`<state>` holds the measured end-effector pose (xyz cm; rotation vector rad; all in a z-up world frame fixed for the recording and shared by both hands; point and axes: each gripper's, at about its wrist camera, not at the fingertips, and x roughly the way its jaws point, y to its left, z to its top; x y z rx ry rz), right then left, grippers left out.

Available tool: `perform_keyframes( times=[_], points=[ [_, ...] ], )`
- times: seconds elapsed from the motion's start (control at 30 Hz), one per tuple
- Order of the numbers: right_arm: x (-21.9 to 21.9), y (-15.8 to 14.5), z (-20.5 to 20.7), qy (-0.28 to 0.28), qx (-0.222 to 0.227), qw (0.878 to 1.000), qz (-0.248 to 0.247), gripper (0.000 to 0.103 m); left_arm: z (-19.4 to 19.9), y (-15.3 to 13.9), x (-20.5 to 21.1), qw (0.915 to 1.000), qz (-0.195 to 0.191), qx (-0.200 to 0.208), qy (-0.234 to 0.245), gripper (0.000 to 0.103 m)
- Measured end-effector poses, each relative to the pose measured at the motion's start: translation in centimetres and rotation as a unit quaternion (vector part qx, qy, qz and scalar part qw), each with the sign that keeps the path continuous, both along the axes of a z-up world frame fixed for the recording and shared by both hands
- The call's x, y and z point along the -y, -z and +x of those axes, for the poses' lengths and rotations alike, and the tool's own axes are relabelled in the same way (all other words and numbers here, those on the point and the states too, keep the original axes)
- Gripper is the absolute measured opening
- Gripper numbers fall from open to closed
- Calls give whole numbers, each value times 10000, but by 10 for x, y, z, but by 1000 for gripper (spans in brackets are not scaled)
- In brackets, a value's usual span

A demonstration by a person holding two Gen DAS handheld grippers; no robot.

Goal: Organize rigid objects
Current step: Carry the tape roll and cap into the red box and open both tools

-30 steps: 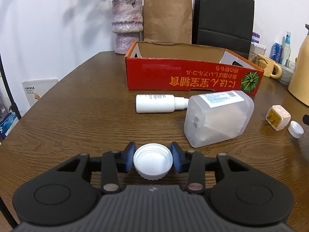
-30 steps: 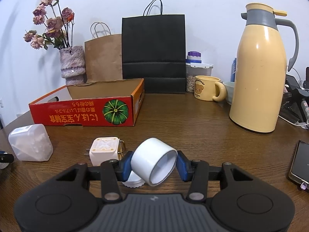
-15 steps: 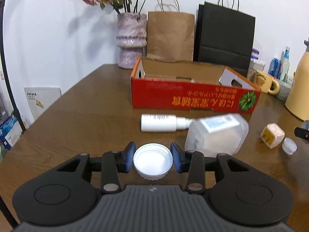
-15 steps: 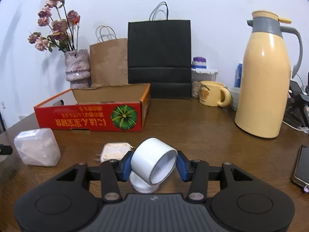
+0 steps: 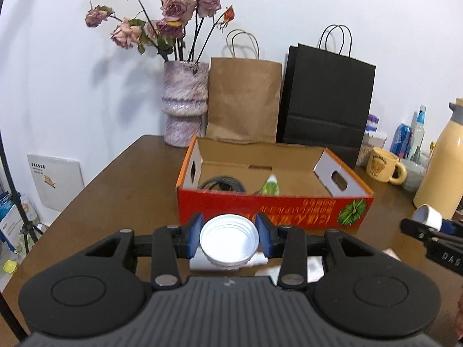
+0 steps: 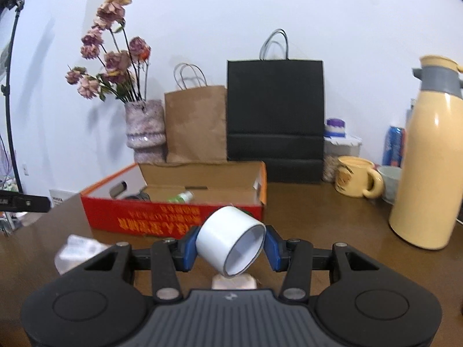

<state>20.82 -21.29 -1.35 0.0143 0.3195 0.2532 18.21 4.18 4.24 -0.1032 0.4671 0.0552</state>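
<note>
Both loads look light, stiff and slick: the left gripper [image 5: 228,238] pinches a cap [image 5: 228,240] by its rim, the right gripper [image 6: 230,245] clamps a tilted white ring [image 6: 230,241] across its wall (thin, maybe crushable), near the box [image 5: 272,211].

Both grippers are matte black with ribbed bodies, silver pivot pins and blue-padded fingers [image 5: 194,232].

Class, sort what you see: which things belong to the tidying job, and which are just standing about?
Job: white jar lid in left gripper; white cylinder in right gripper; red cardboard box.

Bystanders: flower vase; brown paper bag; black paper bag; yellow mug; thermos jug.
</note>
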Motion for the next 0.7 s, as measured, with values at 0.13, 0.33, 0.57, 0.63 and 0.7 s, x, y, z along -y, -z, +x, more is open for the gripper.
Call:
perform_keyframes(
  times=[0.13, 0.33, 0.57, 0.63, 0.7],
  points=[
    [-12, -11, 11, -89, 101, 9999, 76, 46, 15, -13, 3, 9999, -78, 66, 18, 41],
    [-28, -27, 31, -150, 231, 9995, 122, 46, 38, -31, 7, 9996, -147, 237, -1, 41],
    [-43, -44, 61, -194, 320, 9990, 225, 46, 68, -39, 9, 9992, -276, 285, -38, 41],
    [-47, -47, 70, -195, 324, 9989, 263, 46, 78, -39, 9, 9991, -322, 284, -54, 41],
    [-52, -50, 81, -192, 344, 9989, 272, 46, 88, -39, 9, 9989, -369, 283, -93, 41]
  ],
)
